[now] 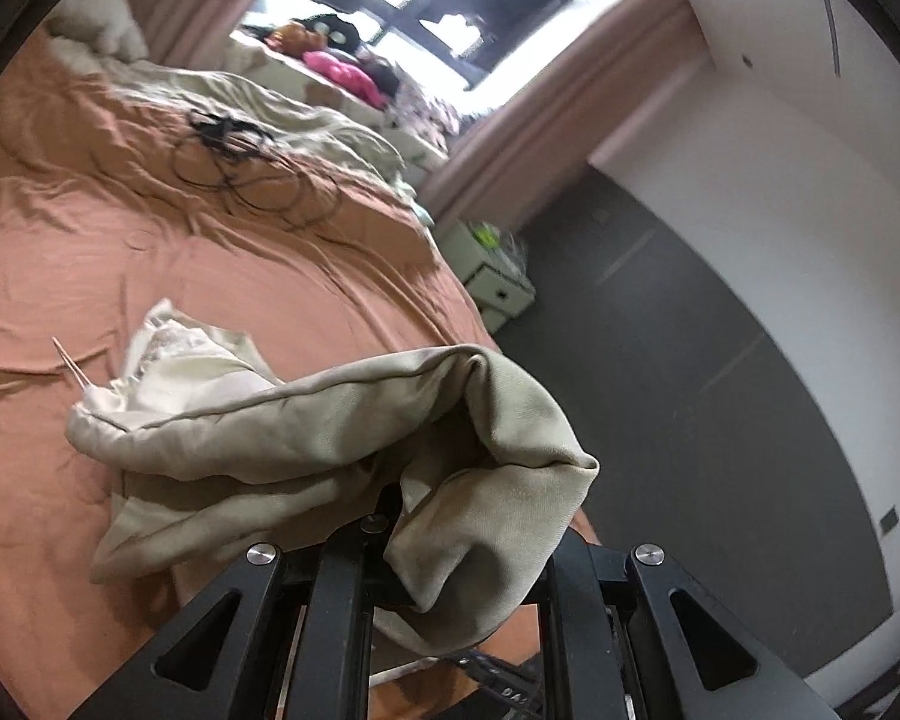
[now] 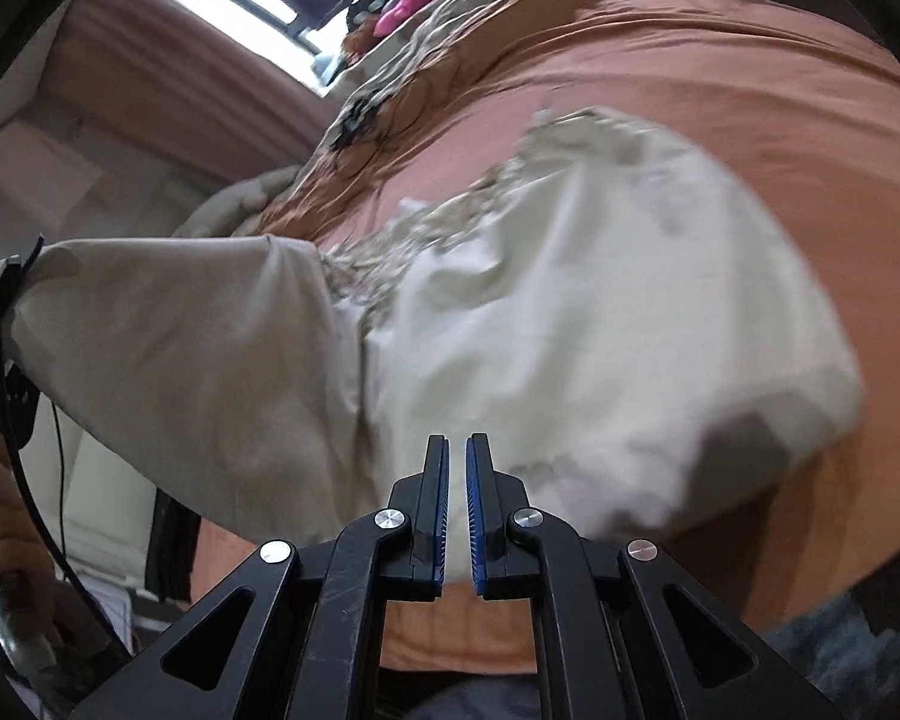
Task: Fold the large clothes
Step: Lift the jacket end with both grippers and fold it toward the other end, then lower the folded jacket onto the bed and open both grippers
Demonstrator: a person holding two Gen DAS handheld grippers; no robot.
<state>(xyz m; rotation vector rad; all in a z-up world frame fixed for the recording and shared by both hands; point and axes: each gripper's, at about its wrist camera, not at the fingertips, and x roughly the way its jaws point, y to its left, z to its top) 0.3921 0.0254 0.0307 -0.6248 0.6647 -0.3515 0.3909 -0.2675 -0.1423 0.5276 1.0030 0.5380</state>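
The left gripper (image 1: 450,540) has its jaws hidden under a thick bunch of the beige garment (image 1: 306,438). The cloth is draped over them and hangs from them, so I judge the jaws are closed on it, but how tightly I cannot tell. The right gripper (image 2: 457,504) holds nothing: its jaws stand almost together, with only a thin slit between the blue ribbed pads (image 2: 444,504), and they hover just above the garment (image 2: 570,330).

The garment lies on the bed (image 1: 240,276). One end is lifted toward the left gripper and the rest spreads toward 10 o'clock in the left view.

What could go wrong, in my opinion: the left gripper has many layers bunched together, so a pull may drag the whole heap instead of opening it flat, or the fabric may slip out. The right jaws need to open before they can take an edge, otherwise they only push the cloth.

The garment looks like soft woven cotton, matte, with a piped seam and a lace-like trim (image 2: 450,222). The bed sheet is terracotta and wrinkled. A black cable (image 1: 240,162) lies coiled on it at 11 o'clock, well apart from the garment.
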